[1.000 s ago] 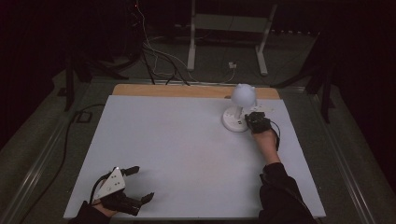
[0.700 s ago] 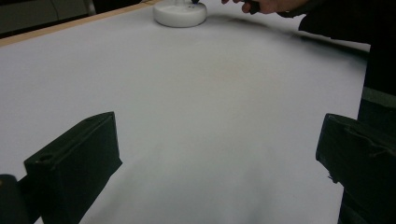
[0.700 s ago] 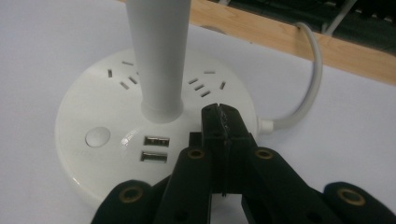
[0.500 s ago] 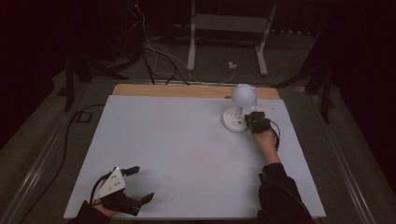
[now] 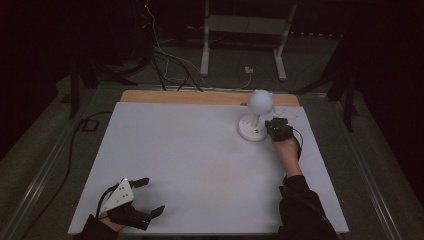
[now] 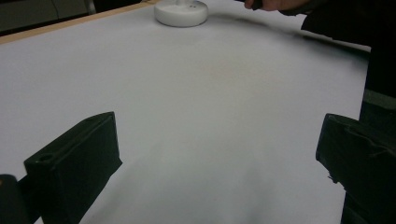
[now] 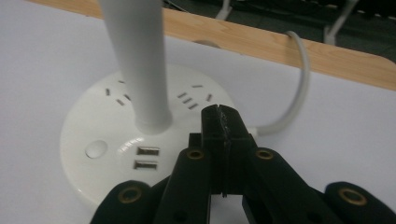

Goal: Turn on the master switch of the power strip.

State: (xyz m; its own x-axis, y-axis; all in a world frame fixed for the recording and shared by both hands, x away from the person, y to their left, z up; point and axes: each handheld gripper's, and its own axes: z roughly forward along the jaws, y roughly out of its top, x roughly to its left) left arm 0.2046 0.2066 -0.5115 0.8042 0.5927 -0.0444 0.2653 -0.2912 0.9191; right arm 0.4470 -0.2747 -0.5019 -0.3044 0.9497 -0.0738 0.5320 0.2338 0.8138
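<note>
Lamp (image 5: 256, 117) stands at far right of table (image 5: 190, 165), w/ right gripper (image 7: 219, 123), fingers pressed together, on its base by USB ports, prob. abt to press round button (image 7: 95, 149); left gripper (image 5: 142, 197), fingers spread, idles near edge.

The tabletop (image 5: 200, 160) is a flat white sheet with a bare strip of pale wood along its twelve o'clock edge. A white desk lamp (image 5: 255, 120) stands on its round base toward one o'clock, near that wooden strip. The base carries socket slots, two USB ports and a round button, and a white cord (image 7: 299, 88) runs from it toward the wood.
</note>
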